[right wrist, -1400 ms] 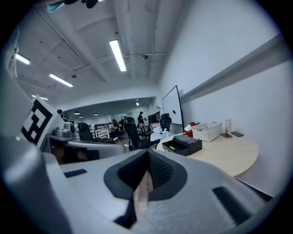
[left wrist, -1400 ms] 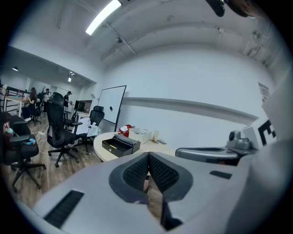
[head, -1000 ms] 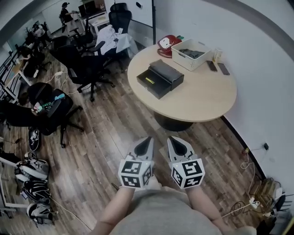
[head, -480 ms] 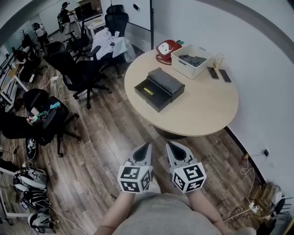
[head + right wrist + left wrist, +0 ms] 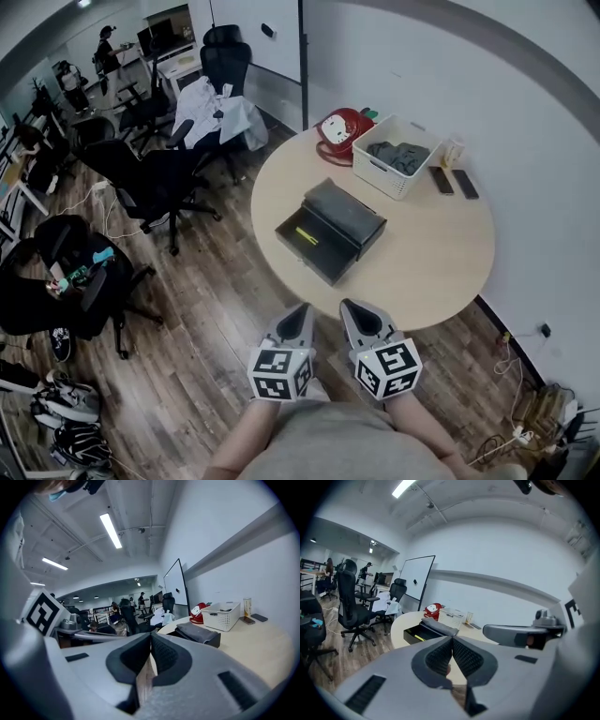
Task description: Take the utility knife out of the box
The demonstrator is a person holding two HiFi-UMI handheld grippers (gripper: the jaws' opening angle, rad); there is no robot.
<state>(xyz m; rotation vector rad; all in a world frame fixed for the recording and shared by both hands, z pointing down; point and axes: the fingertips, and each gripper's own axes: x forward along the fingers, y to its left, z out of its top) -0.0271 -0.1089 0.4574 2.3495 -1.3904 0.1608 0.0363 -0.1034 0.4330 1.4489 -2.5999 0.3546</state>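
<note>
The yellow utility knife (image 5: 306, 236) lies in the open black box (image 5: 345, 212) on the round table (image 5: 422, 262). A white basket (image 5: 380, 173) stands at the box's 1 o'clock. At its 6 o'clock, off the table, the left gripper (image 5: 300, 317) and right gripper (image 5: 354, 314) both have their jaws together on nothing.

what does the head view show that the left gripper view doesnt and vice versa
Only the head view: the person's forearms, the shoes on the floor, the table as a full round top.
Only the left gripper view: the ceiling light, and the left hand-held gripper seen along its ribbed pads, shut and empty.
Both: the open black box with a yellow item inside, likely the utility knife, the white basket, the red item, office chairs, the right hand-held gripper.
</note>
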